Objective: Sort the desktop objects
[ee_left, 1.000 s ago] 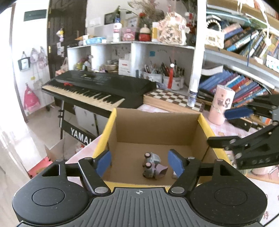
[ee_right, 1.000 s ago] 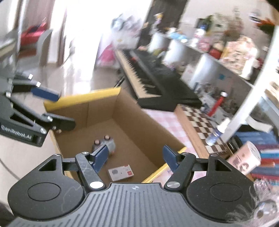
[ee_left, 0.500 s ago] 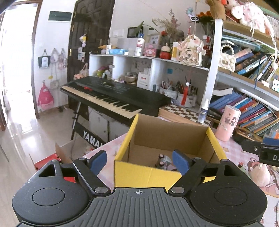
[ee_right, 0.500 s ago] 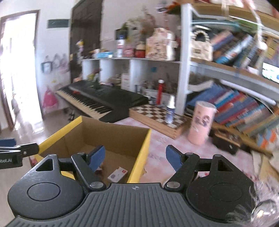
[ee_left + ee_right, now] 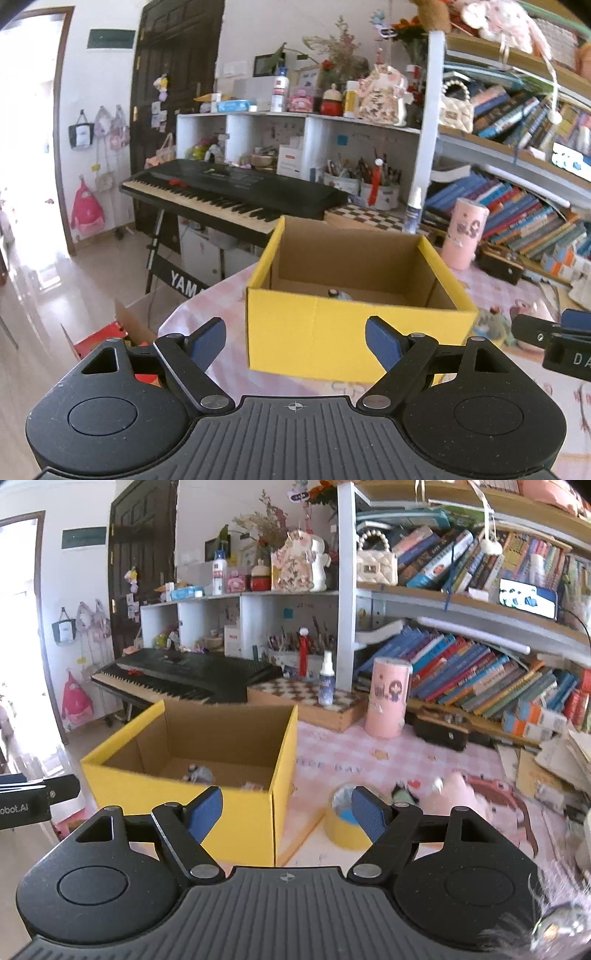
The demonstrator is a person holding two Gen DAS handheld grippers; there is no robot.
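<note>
On the pink checked worktop stands the open cardboard box, bright yellow on its outer walls and along the rim, plain brown card inside, its flaps out of the way and its mouth facing up. It sits at the worktop's left end, with a black keyboard on a stand beyond it. In the bottom of the box lies a small grey toy car, wheels showing, and close to its right a small flat card or packet, only partly seen over the near wall. From the left wrist view just the top of the car shows above the near wall.

Just right of the box, on the worktop, rests a roll of yellow tape with a blue inner ring, lying flat. Farther right lies a pink plush toy, blurred. At the far side stand a pink cylinder with a cartoon figure, a small spray bottle and a chequered board.

The left gripper hangs in front of the box's near yellow wall, jaws spread wide with nothing between them. The right gripper hovers near the box's right corner, jaws likewise apart and empty, its right pad in front of the tape roll.
</note>
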